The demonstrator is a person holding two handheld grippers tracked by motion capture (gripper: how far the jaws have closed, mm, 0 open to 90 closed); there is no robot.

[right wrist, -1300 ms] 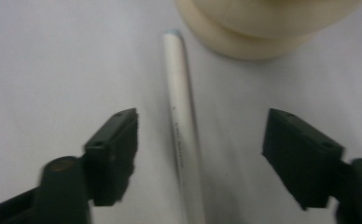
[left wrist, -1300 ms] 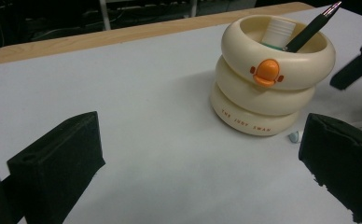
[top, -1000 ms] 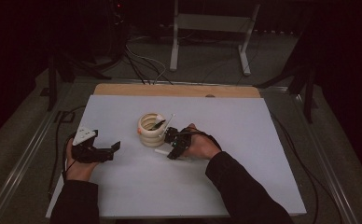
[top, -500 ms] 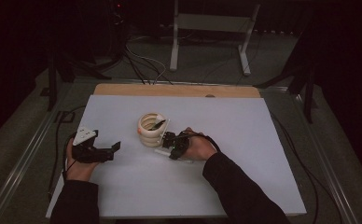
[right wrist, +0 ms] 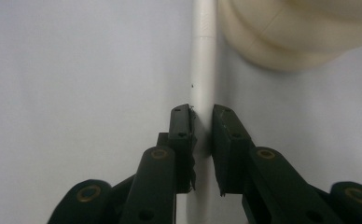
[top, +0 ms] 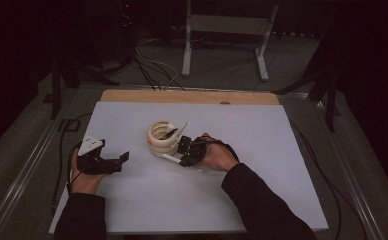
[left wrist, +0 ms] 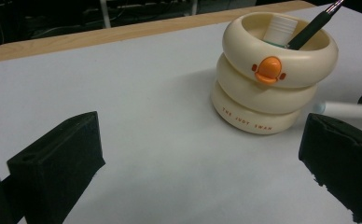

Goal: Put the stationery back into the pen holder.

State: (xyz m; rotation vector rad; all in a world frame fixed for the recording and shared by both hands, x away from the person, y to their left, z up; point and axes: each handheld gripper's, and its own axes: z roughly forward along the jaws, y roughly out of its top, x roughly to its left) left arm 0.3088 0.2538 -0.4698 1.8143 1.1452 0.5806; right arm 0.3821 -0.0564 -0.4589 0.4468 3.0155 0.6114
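The white pen lies on the white table just beside the foot of the cream holder, and it is already pinched between the jaws of the right gripper, which have just been closing and now press on its barrel from either side. In the right gripper view the pen's long axis runs straight away from the jaws, in line with them, its far end passing close by the holder's bottom ring; whether it touches the ring I cannot tell. The grip sits partway along the barrel, so a good length of pen juts out ahead of the jaws. In the high view the pen lies slantwise at the holder's near side, with the right gripper right against it. The holder's mouth is above and beyond the grip and already carries a dark pen and a white tube, so by my judgement the coming move turns on lifting the pen and tipping it upright over the opening. The left gripper rests well apart, its jaws wide and empty, aimed at the holder; the right hand is plainly the nearer.
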